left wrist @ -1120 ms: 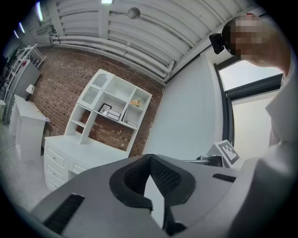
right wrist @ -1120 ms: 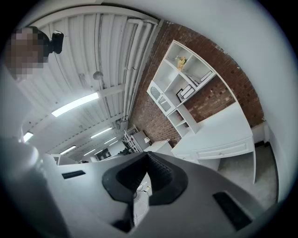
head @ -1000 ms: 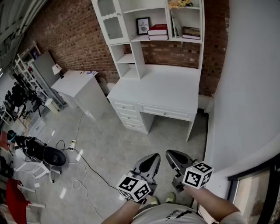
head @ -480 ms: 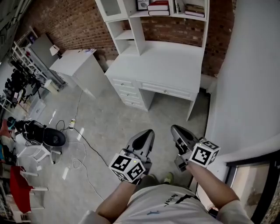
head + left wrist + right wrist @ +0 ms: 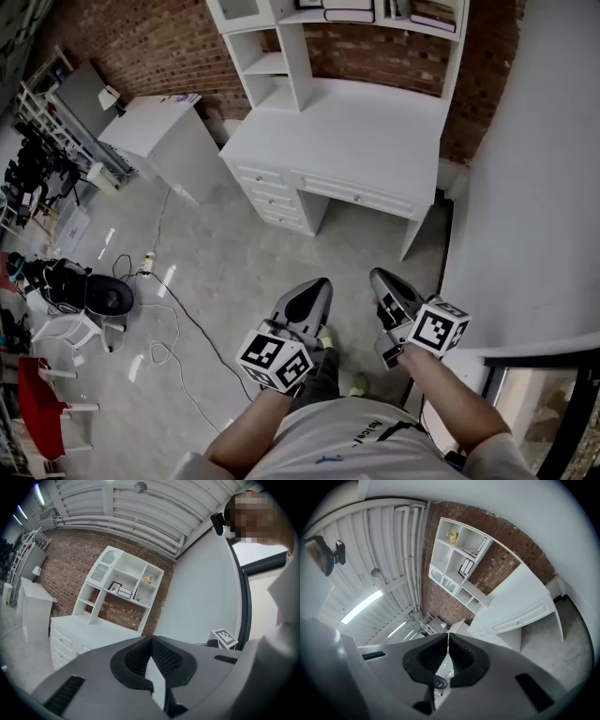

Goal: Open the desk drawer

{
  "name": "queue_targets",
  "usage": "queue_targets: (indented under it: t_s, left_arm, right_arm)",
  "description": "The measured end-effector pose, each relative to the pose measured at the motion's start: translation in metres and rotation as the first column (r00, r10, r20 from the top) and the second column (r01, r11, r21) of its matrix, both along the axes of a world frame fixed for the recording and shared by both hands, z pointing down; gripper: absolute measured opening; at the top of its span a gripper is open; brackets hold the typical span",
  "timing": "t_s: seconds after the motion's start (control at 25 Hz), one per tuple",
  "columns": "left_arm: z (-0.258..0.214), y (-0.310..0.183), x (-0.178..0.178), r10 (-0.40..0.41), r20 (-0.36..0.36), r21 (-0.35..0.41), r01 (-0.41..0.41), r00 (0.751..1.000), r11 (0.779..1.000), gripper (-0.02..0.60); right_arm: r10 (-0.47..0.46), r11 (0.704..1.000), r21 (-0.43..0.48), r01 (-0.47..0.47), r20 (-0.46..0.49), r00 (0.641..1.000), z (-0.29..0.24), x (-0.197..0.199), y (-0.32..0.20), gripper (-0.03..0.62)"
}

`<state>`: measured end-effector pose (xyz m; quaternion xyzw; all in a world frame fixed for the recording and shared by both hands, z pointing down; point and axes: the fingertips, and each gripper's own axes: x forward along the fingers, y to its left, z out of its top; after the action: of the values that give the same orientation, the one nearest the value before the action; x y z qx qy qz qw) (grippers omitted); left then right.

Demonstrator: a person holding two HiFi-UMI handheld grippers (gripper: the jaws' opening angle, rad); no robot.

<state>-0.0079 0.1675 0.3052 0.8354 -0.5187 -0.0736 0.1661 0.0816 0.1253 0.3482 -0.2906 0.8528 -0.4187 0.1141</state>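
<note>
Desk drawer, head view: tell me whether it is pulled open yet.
No, the desk drawer sits shut, its front flush with the front of the desk.

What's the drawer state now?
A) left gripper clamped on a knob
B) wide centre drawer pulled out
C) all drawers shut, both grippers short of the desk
C: drawer fronts on the desk sit flush; left gripper and right gripper hang well short of it, jaws together, empty.
</note>
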Motion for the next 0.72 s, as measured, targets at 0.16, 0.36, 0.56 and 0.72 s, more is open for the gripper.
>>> queue_targets:
  t_s: [0.16, 0.36, 0.56, 0.72]
  left_arm:
    - [0.014, -0.047, -0.014, 0.028, 0.002, -0.006, -0.028, 1.0, 1.0, 0.012]
    - [0.028, -0.116, -0.039, 0.077, 0.008, -0.02, -0.077, 0.997, 0.997, 0.012]
    - [0.049, -0.178, -0.058, 0.149, 0.01, -0.037, -0.148, 0.989, 0.988, 0.012]
    - [0.068, -0.219, -0.059, 0.192, 0.021, -0.058, -0.19, 0.981, 0.98, 0.012]
  right_arm:
    - [0.016, 0.999, -0.037, -0.017, -0.007, 1.0, 0.015, -0.018, -0.044, 0.02]
    - [0.05, 0.996, -0.077, -0.05, -0.009, 0.999, 0.034, -0.045, -0.107, 0.02]
    - [0.096, 0.983, -0.166, -0.083, 0.07, 0.993, 0.065, -0.069, -0.169, 0.02]
    - [0.13, 0.967, -0.233, -0.1, 0.116, 0.985, 0.094, -0.077, -0.21, 0.02]
